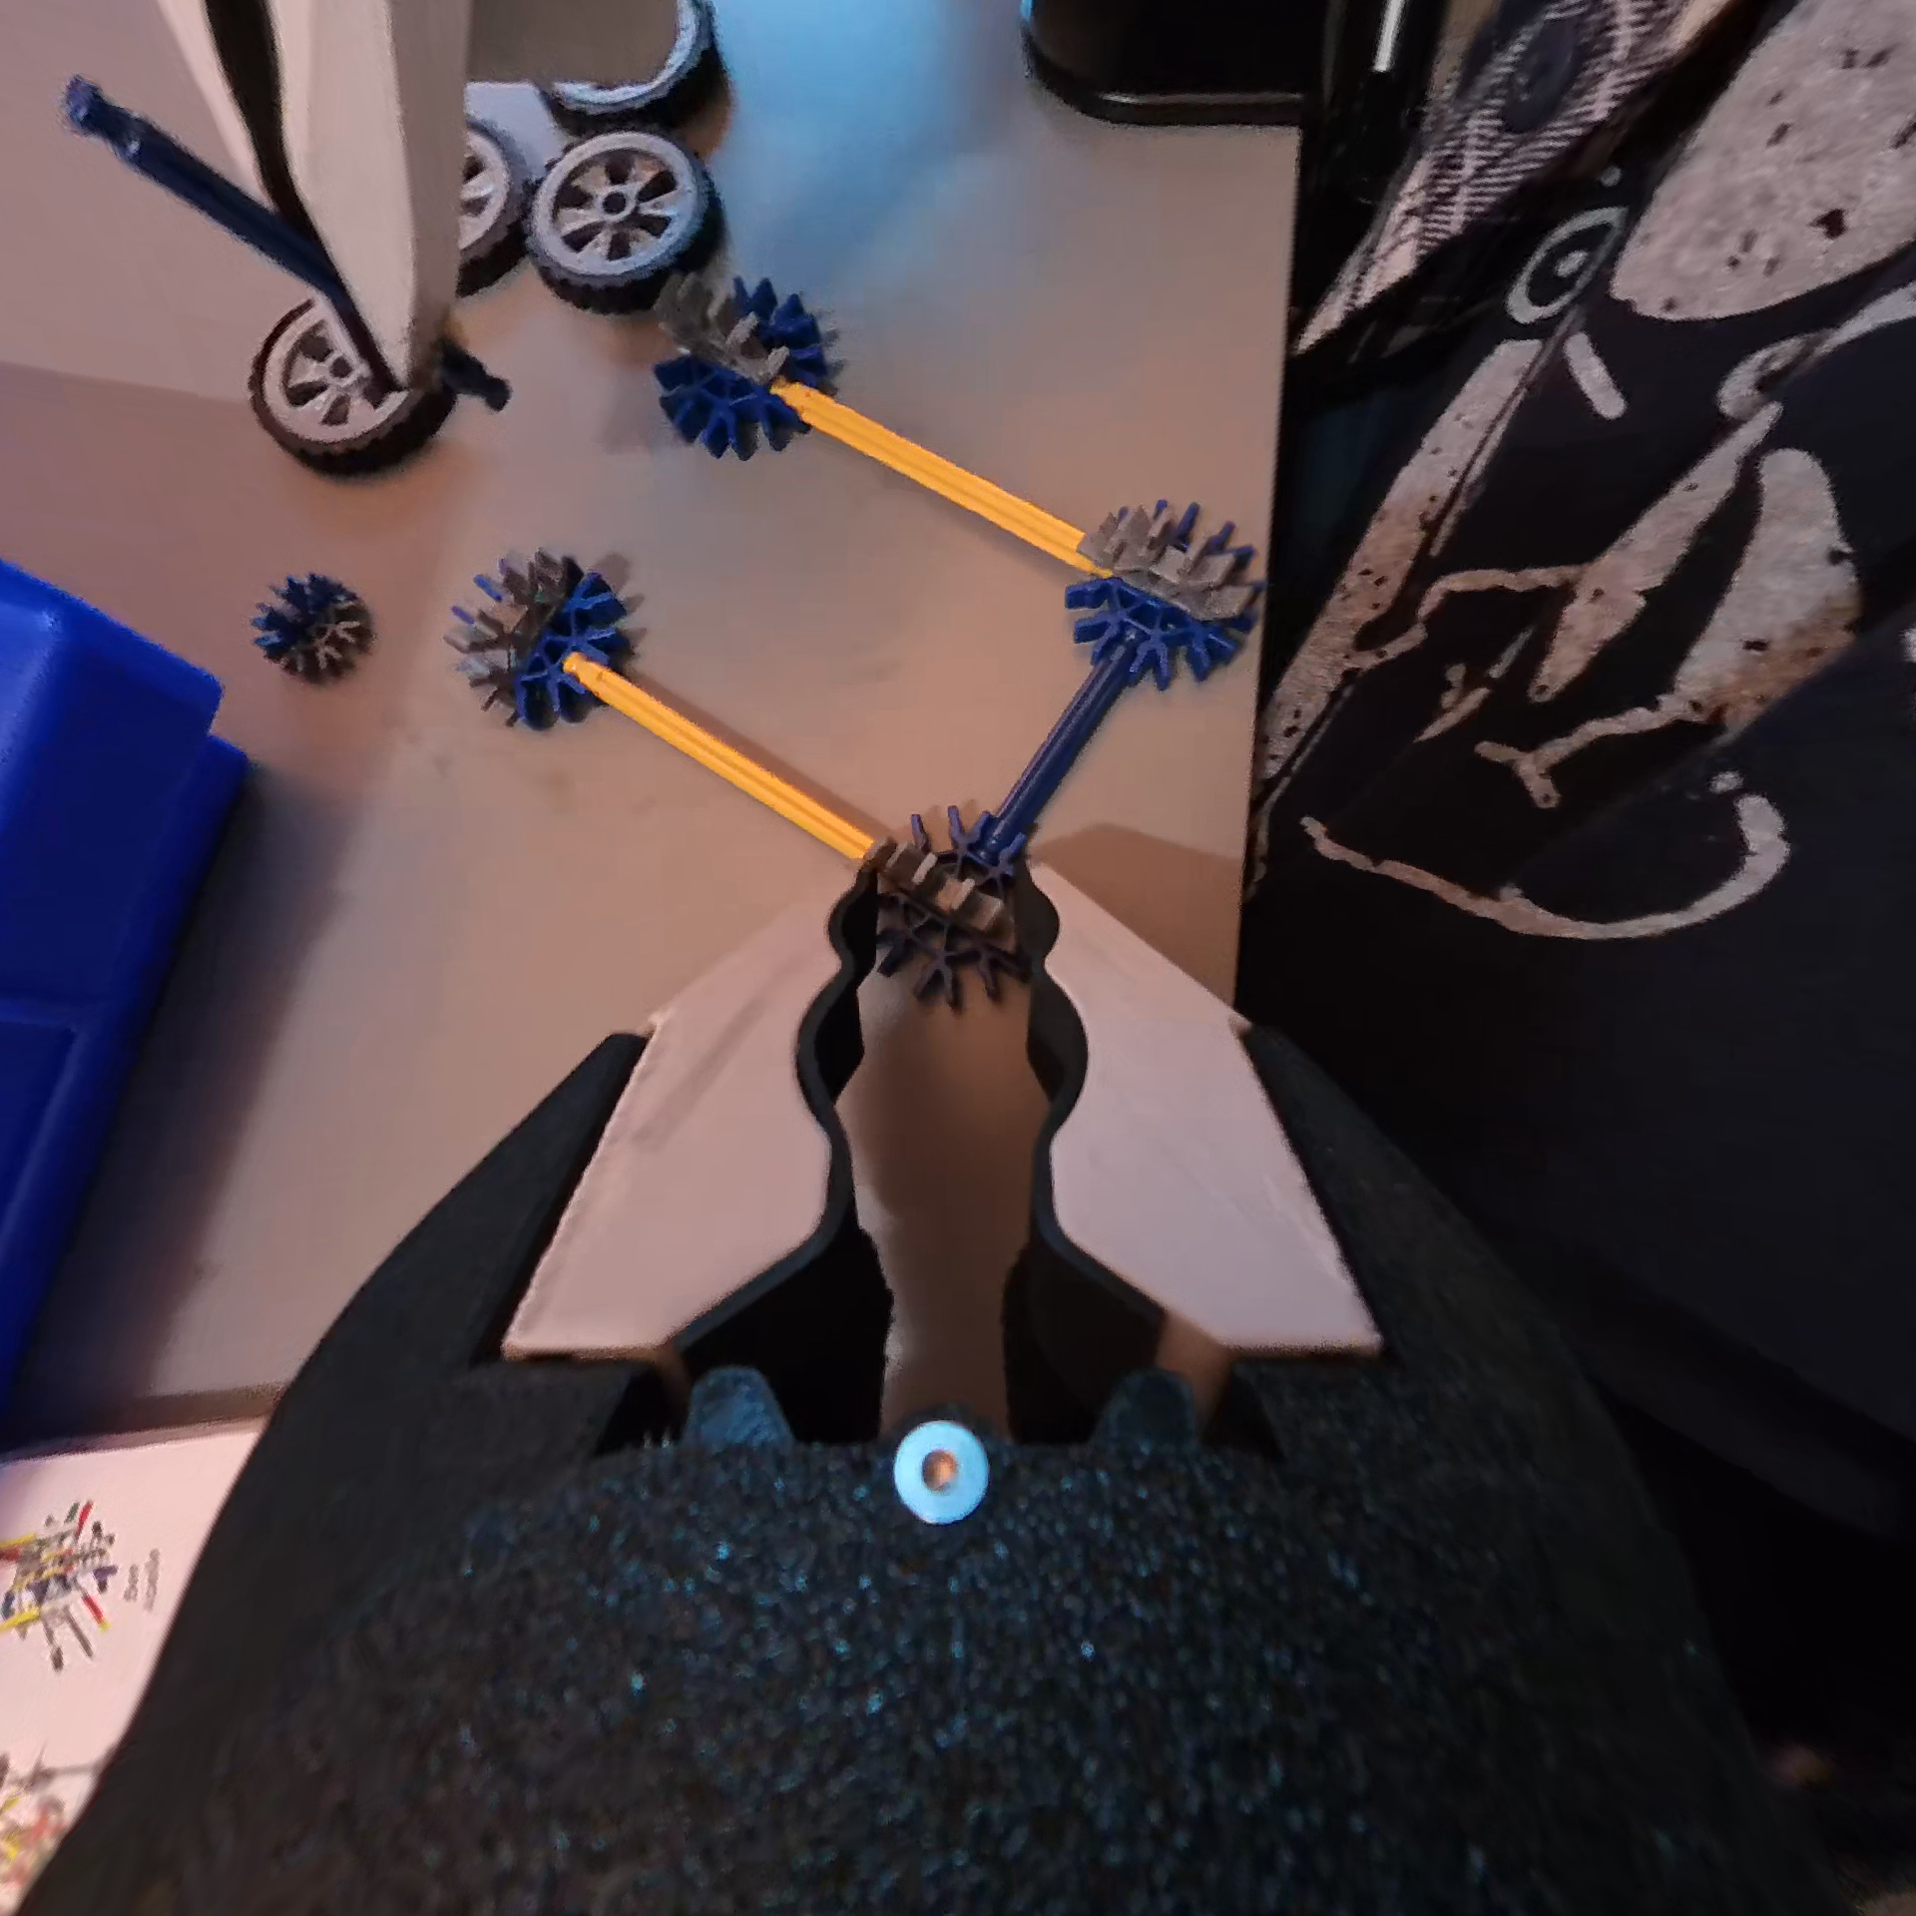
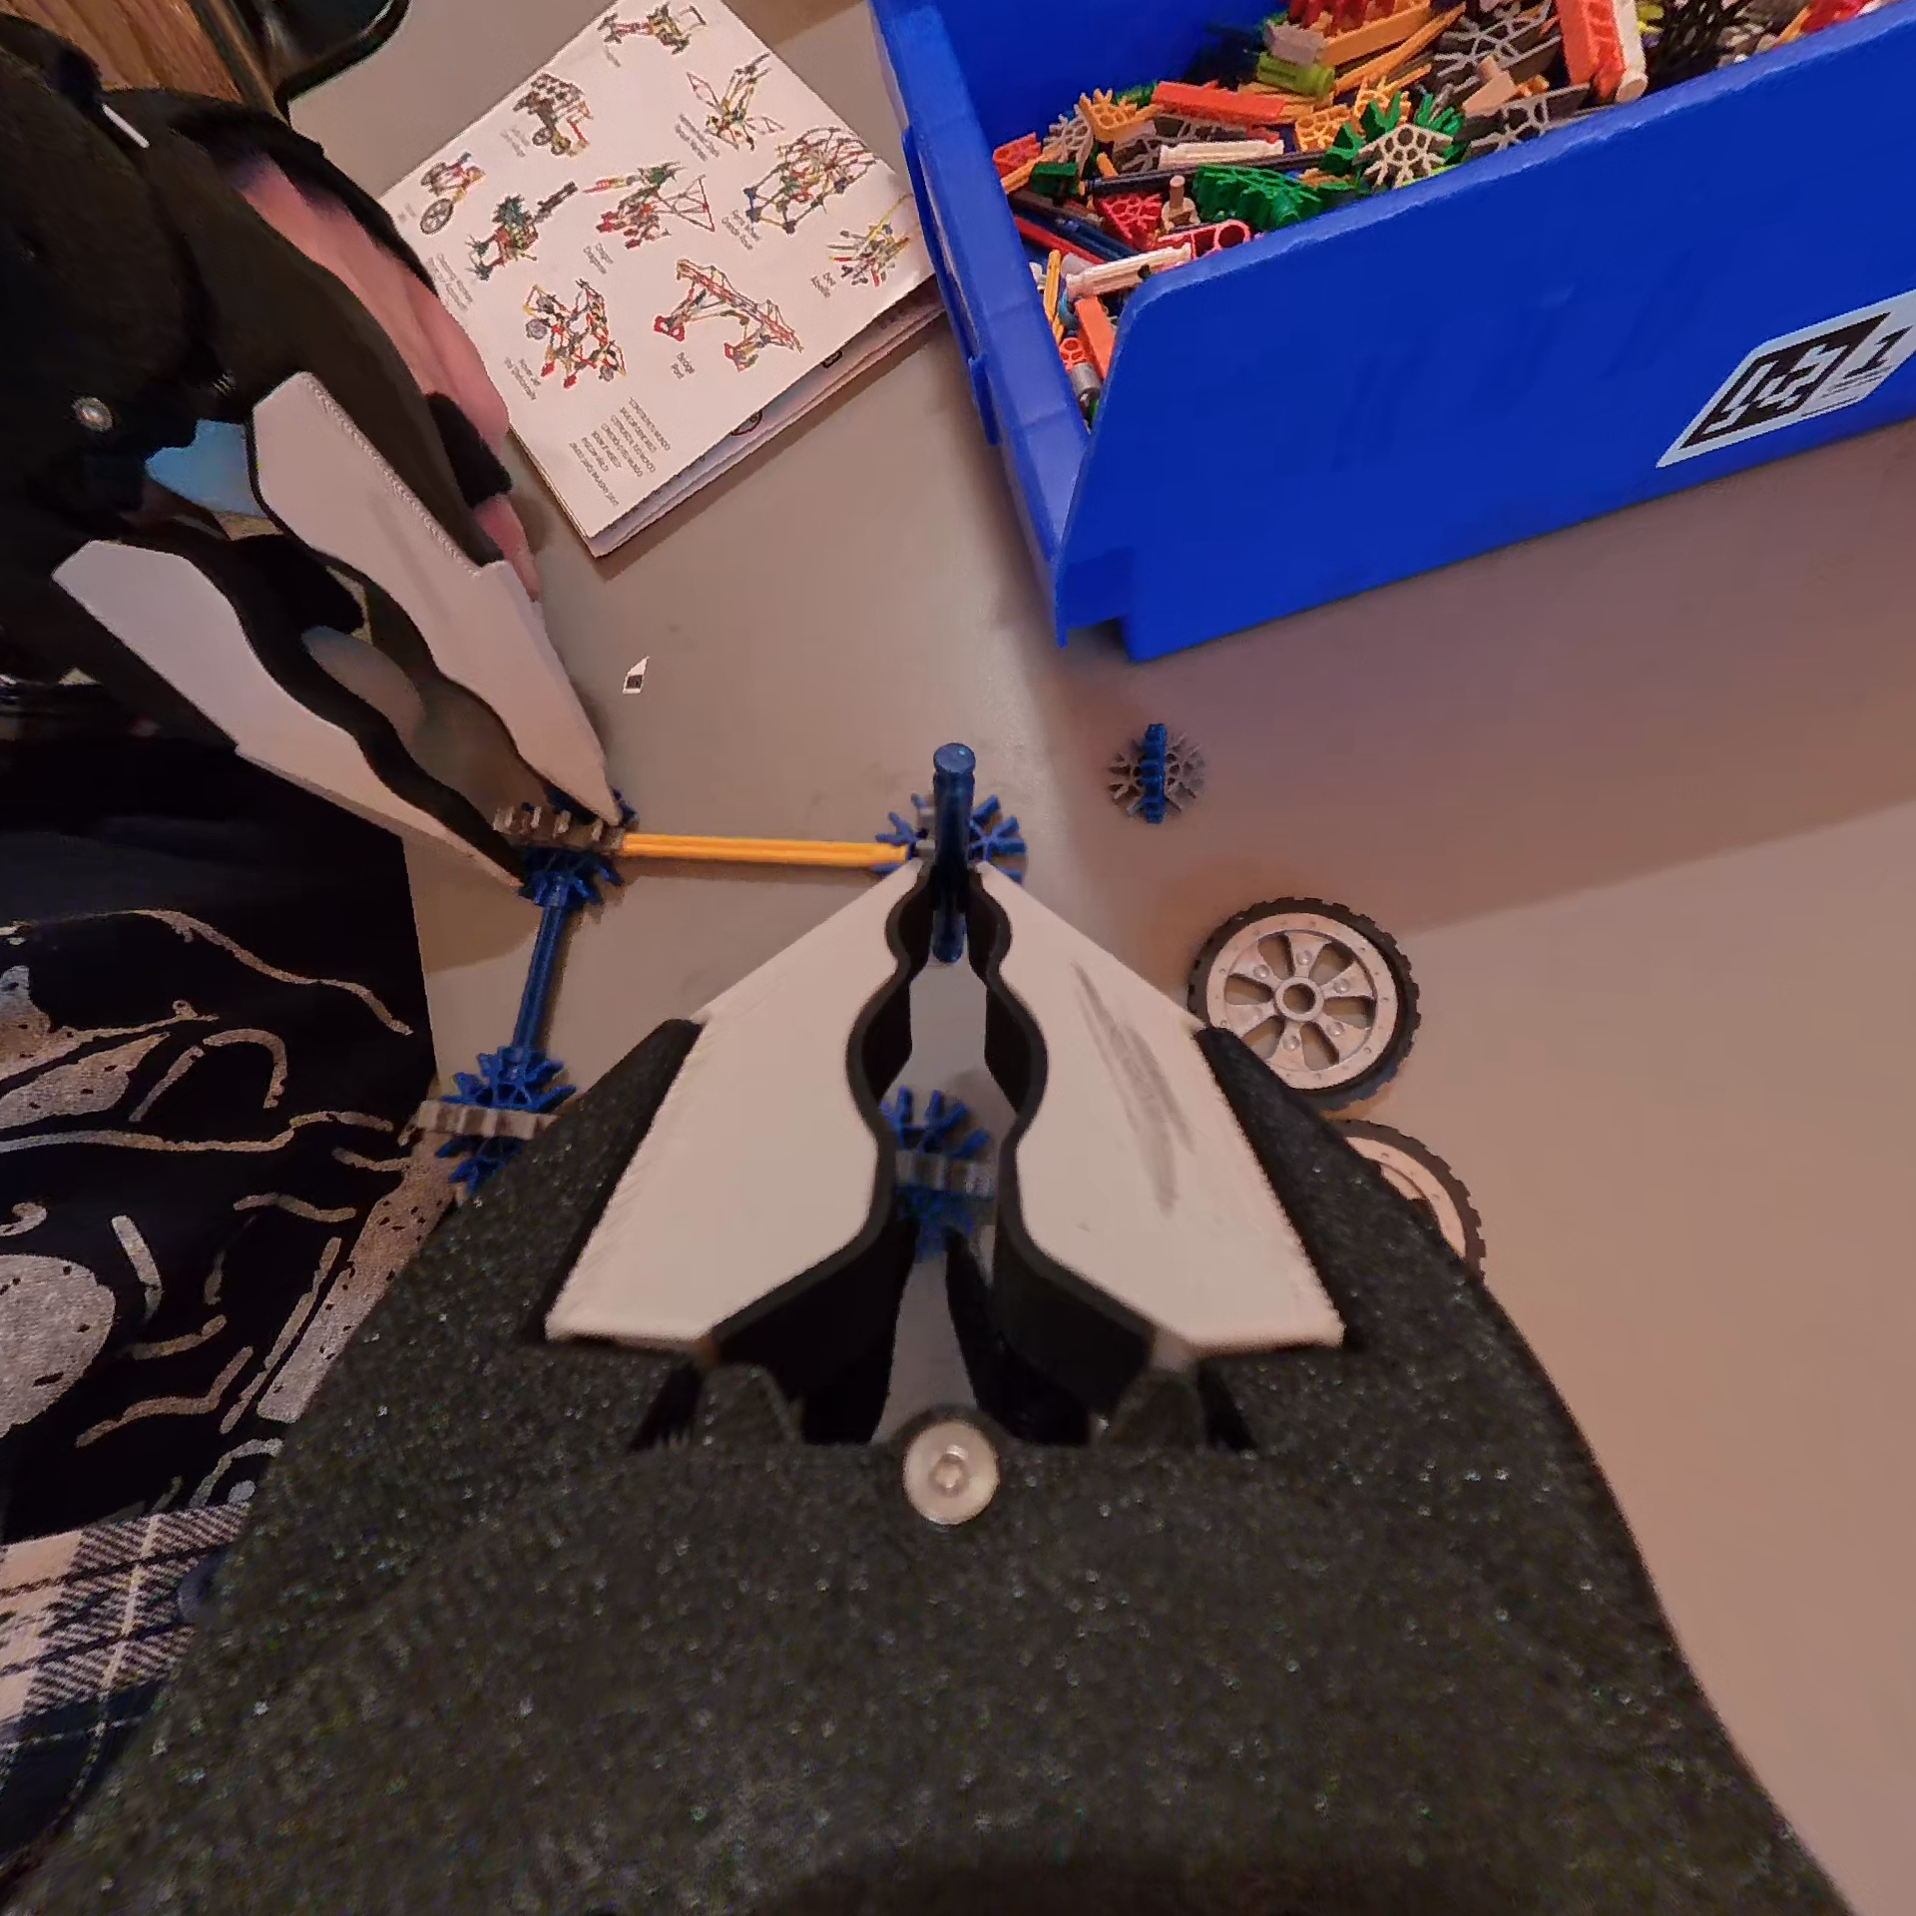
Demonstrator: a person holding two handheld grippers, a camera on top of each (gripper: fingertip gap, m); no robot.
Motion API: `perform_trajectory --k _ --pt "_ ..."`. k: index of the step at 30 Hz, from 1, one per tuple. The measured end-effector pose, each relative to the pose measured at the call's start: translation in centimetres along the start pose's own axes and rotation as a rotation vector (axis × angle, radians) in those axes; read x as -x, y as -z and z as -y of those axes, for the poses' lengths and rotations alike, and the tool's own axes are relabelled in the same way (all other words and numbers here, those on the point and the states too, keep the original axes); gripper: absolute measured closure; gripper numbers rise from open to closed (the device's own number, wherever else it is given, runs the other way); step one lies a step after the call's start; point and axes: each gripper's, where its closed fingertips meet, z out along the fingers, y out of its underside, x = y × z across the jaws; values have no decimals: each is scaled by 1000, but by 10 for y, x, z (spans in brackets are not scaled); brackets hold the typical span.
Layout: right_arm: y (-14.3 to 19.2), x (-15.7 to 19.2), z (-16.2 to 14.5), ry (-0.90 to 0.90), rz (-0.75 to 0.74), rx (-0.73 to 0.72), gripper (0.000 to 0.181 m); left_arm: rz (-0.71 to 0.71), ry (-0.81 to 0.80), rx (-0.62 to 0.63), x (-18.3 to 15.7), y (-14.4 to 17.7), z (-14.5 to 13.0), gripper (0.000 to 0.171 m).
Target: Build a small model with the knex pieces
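**Lighting and picture quality, 2 wrist views**

Warm, moderate indoor light; orange-pink cast across the table [image 1: 933, 259] in the left wrist view, greyer and more neutral in the right. Pale blue glare patch at top centre of the left view. Soft, short shadows beside the blue bin [image 2: 1452, 415] and under the wheel [image 2: 1301, 1001]. Strong wide-angle bending at all 4 edges. Near foreground soft and grainy. Motion blur on the dark blue rod [image 1: 197, 187] at upper left. Booklet [image 2: 664, 238] sharp; middle distance in focus.
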Motion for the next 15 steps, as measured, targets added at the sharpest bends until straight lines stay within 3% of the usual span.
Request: perform_trajectory --k 8,15 --pt "0 -2 -1 2 -10 3 176 105 117 2 14 3 -5 148" --pt "2 -5 -2 11 -34 16 177 117 78 25 8 5 -6 144"
